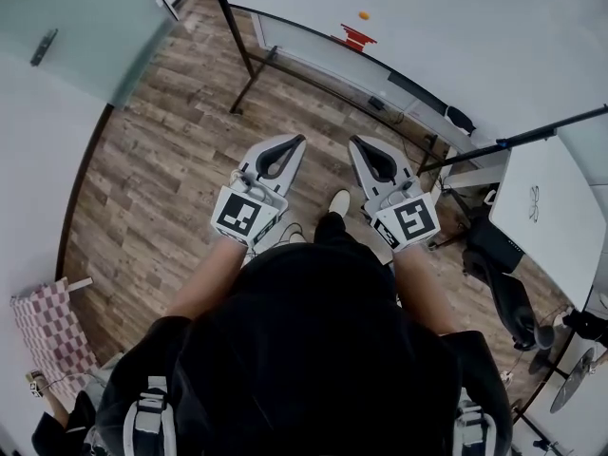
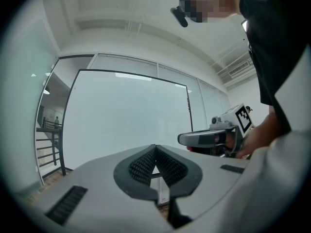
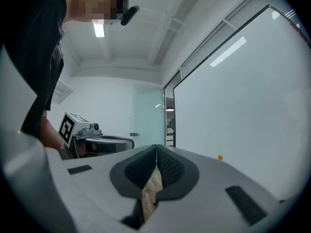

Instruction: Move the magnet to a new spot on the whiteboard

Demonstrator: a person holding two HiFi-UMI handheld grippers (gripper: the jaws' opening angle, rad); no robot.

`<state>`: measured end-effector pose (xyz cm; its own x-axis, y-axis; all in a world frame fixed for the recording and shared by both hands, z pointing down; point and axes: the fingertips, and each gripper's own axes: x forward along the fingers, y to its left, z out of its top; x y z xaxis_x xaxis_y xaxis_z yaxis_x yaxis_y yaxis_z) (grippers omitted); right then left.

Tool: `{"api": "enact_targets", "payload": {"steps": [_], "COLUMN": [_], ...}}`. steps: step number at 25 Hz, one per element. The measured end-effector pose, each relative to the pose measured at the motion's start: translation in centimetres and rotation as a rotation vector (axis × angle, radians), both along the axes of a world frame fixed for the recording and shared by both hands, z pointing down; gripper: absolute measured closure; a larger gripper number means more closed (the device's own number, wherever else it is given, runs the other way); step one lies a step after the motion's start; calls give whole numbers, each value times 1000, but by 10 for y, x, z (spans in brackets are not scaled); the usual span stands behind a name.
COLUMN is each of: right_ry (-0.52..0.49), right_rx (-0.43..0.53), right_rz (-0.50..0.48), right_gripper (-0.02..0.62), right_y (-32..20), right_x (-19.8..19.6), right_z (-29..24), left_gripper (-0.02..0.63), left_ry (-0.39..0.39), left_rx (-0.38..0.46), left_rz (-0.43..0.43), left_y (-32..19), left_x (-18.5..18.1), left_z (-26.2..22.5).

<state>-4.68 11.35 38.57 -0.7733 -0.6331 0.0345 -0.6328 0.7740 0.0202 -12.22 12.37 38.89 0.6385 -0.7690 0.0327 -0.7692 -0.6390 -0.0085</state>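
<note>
A small orange magnet [image 1: 364, 14] sticks on the whiteboard [image 1: 456, 36] ahead of me; the right gripper view shows the magnet [image 3: 220, 157] as a dot on the board [image 3: 252, 96]. Both grippers hang side by side over the wooden floor, well short of the board. My left gripper [image 1: 295, 141] is shut with nothing in it, its tips [image 2: 155, 147] meeting in its own view. The right gripper [image 1: 355, 142] is likewise shut and empty, tips [image 3: 156, 146] together.
A red eraser [image 1: 358, 37] lies on the whiteboard's tray below the magnet. The board's black stand legs [image 1: 242, 65] reach onto the floor. A white table [image 1: 546, 212] and a black chair [image 1: 503, 283] stand at the right. A checked cloth [image 1: 47, 335] lies at the lower left.
</note>
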Motion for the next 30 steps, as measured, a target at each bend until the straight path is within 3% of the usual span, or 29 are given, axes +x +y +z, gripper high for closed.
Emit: {"api": "enact_targets", "payload": {"steps": [17,30], "right_ry": [-27,-42], "right_rx": [-10,-22], "right_rz": [-44,-96], "right_gripper": [594,594], "right_y": [-129,-199], "right_x": [48,85], "right_z": [1,12], "left_gripper": [604,604], "left_ry": [-29,-57], "left_rx": [1,-13], "left_rz": [-24,-84], "left_y": [-125,-187], "left_x": [52,85], "left_z": [-4,0]}}
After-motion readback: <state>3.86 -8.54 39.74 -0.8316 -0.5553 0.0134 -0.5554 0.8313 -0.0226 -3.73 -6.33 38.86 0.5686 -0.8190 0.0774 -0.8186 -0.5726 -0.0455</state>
